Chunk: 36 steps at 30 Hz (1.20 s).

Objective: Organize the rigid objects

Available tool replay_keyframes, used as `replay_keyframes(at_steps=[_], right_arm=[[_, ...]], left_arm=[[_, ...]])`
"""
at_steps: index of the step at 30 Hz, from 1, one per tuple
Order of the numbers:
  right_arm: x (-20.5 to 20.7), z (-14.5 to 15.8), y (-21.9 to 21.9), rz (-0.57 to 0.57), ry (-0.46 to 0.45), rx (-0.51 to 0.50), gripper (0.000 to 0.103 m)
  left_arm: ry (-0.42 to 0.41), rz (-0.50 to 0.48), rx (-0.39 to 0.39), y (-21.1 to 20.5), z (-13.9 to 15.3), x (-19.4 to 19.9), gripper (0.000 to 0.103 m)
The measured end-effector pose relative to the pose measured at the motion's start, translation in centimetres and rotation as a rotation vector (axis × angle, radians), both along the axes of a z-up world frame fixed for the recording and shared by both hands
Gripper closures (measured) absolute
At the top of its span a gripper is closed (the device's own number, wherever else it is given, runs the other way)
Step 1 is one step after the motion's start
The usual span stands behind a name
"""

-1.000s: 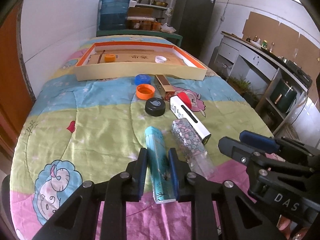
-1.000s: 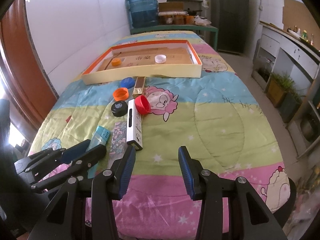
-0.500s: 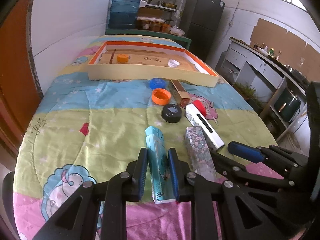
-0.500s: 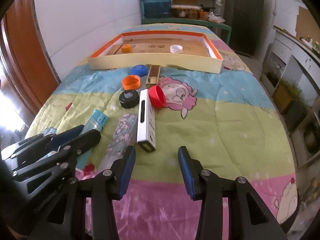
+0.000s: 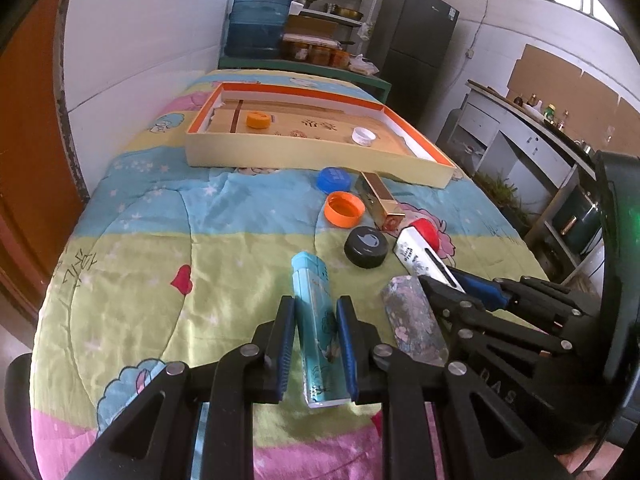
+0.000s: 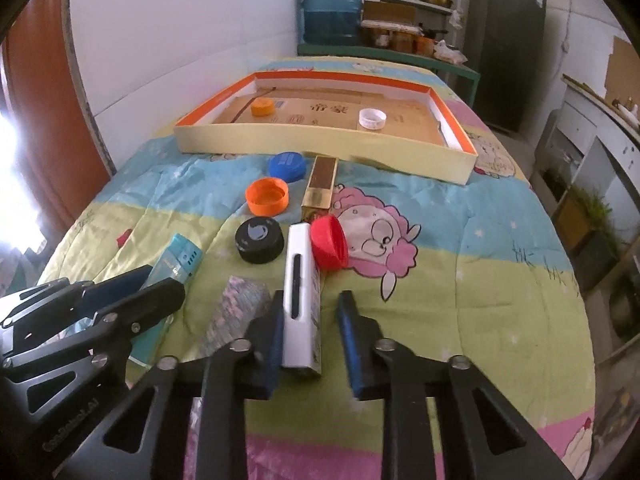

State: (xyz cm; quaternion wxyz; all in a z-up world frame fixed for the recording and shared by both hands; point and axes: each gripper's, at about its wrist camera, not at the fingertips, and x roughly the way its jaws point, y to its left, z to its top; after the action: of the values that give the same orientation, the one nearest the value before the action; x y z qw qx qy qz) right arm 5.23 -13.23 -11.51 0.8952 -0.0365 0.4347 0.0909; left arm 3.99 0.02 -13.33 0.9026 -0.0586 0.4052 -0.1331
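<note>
My left gripper (image 5: 316, 344) is shut on a teal box (image 5: 314, 312) that lies on the quilt. A white box (image 6: 300, 280) lies between the pads of my right gripper (image 6: 312, 336), whose jaws are closing. The left pad is against the box and a gap shows at the right pad. A floral box (image 5: 412, 320) lies between the two grippers. Beyond are a black cap (image 6: 259, 239), a red cap (image 6: 330, 242), an open orange cap (image 6: 267, 196), a blue cap (image 6: 287, 166) and a gold box (image 6: 320, 186).
A shallow cream tray (image 6: 320, 142) with an orange inner rim stands farther back on the quilt. It holds an orange cap (image 6: 262, 106) and a white cap (image 6: 372, 118). A wall runs along the left. A cabinet and shelves stand at the right and back.
My right gripper has moved left so that it straddles the white box, and its jaws have narrowed. The left gripper still holds the teal box.
</note>
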Motion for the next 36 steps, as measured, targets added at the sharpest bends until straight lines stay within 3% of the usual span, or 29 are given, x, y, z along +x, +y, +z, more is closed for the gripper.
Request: replay_keyframes(at_steps=[5, 12, 36], right_arm=[[0.4, 0.0, -0.3, 0.002, 0.003, 0.015, 0.092], [0.1, 0.4, -0.6, -0.003, 0.001, 0.048, 0.092], [-0.8, 5.9, -1.8, -0.005, -0.104, 0.097, 0.092]], left_arm=[[-0.004, 0.0, -0.005, 0.1, 0.1, 0.5, 0.081], [-0.019, -0.001, -0.01, 0.2, 0.5, 0.7, 0.082], [-0.102, -0.005, -0.024, 0.4, 5.1, 1.1, 0.083]])
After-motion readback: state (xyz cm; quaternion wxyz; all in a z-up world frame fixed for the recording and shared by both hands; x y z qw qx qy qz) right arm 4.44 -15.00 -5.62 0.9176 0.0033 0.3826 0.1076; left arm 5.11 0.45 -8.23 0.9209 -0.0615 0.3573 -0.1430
